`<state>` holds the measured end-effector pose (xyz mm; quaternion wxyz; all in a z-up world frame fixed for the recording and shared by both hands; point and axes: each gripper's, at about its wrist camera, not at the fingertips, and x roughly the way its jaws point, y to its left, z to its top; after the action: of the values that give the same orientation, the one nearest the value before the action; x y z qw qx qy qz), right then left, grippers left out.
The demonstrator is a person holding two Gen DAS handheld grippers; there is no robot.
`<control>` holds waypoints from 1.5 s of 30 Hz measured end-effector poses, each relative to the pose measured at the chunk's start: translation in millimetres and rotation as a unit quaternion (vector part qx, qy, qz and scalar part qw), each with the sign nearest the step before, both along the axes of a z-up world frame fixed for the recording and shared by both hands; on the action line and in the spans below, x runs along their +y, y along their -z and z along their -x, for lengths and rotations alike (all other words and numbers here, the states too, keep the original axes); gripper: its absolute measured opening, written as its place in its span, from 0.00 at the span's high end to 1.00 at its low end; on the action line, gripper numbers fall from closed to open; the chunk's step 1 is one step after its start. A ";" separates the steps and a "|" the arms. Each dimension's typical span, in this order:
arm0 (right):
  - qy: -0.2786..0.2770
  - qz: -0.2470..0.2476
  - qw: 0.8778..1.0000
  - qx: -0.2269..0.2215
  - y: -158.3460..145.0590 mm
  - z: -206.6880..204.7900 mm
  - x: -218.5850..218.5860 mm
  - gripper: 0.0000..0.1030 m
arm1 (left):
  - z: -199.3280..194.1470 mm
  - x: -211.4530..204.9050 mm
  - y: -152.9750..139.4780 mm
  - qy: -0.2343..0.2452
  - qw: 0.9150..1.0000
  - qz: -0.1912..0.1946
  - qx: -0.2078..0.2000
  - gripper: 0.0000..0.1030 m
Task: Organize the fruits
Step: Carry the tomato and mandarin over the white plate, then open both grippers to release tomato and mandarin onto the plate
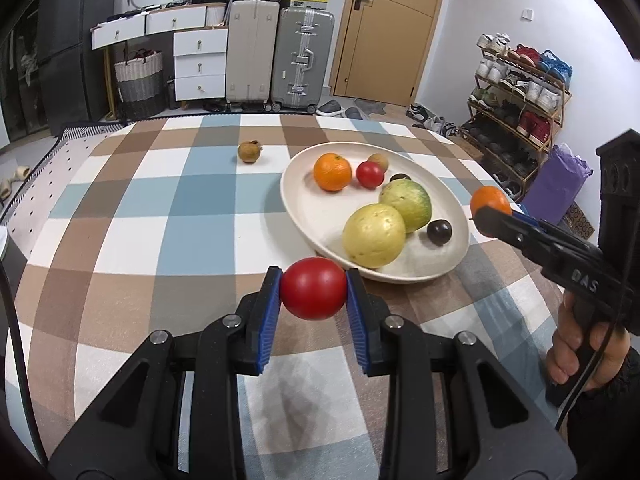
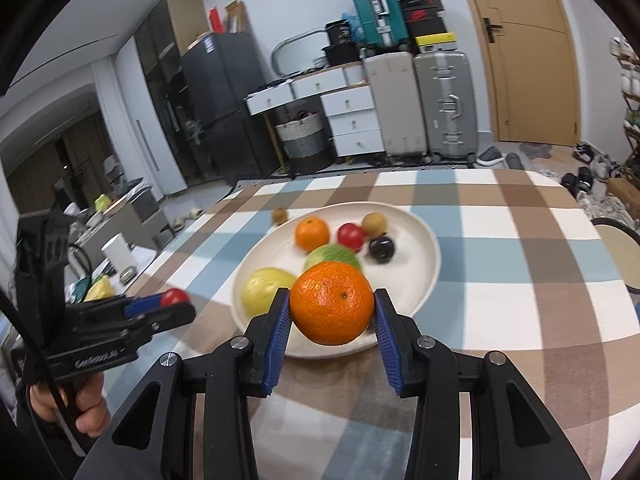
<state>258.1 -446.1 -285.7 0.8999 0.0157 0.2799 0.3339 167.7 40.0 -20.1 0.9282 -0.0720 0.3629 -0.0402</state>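
My left gripper (image 1: 313, 289) is shut on a red tomato (image 1: 313, 288) and holds it above the checked tablecloth, just short of the near rim of the cream plate (image 1: 304, 216). My right gripper (image 2: 332, 307) is shut on an orange (image 2: 332, 302), held over the plate's near rim (image 2: 420, 292). The plate holds another orange (image 1: 332, 171), a small red tomato (image 1: 370, 174), two yellow-green fruits (image 1: 374, 235), two dark round fruits (image 1: 439, 232) and a small brown fruit (image 1: 378, 161). A brown fruit (image 1: 249, 152) lies on the cloth left of the plate.
The table has a blue, brown and white checked cloth (image 1: 160, 216). Behind it stand suitcases (image 1: 304, 56), white drawers (image 1: 200, 64), a door (image 1: 392, 28) and a shoe rack (image 1: 520, 96). A round stool (image 2: 616, 248) sits by the table's right edge.
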 end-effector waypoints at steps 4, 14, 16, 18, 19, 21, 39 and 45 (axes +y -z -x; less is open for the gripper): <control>0.019 0.006 1.000 0.000 2.1 -10.0 -4.7 0.60 | -6.8 -5.7 -3.5 0.006 1.000 -0.002 -0.007 0.72; 0.035 0.005 0.999 0.005 0.9 -22.7 -7.9 0.60 | -30.0 -9.4 -14.2 0.004 1.000 -0.019 -0.015 0.72; 0.040 0.000 0.999 0.008 -2.6 -29.0 -9.6 0.60 | -36.7 -8.5 -16.7 0.006 1.000 -0.019 -0.017 0.72; 0.041 -0.005 0.999 0.012 -4.8 -35.8 -10.6 0.60 | -44.7 -6.9 -18.5 0.006 1.000 -0.019 -0.022 0.72; 0.043 -0.004 0.999 0.013 -5.0 -38.4 -10.2 0.60 | -48.3 -5.8 -18.2 0.004 1.000 -0.019 -0.023 0.72; 0.046 -0.004 0.999 0.012 -4.3 -43.2 -9.0 0.60 | -55.9 -3.5 -18.2 0.003 0.999 -0.018 -0.027 0.72; 0.039 0.002 0.999 0.003 0.8 -47.4 -1.6 0.44 | -69.7 -9.5 -11.1 0.019 0.999 -0.009 -0.026 0.70; 0.037 0.005 0.999 -0.005 0.8 -42.6 -2.0 0.24 | -59.2 -2.9 -16.2 -0.007 0.999 -0.009 -0.047 0.29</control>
<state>300.6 -448.1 -286.5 0.9130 0.0201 0.2765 0.2992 226.8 37.1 -3.9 0.9452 -0.0637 0.3184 -0.0341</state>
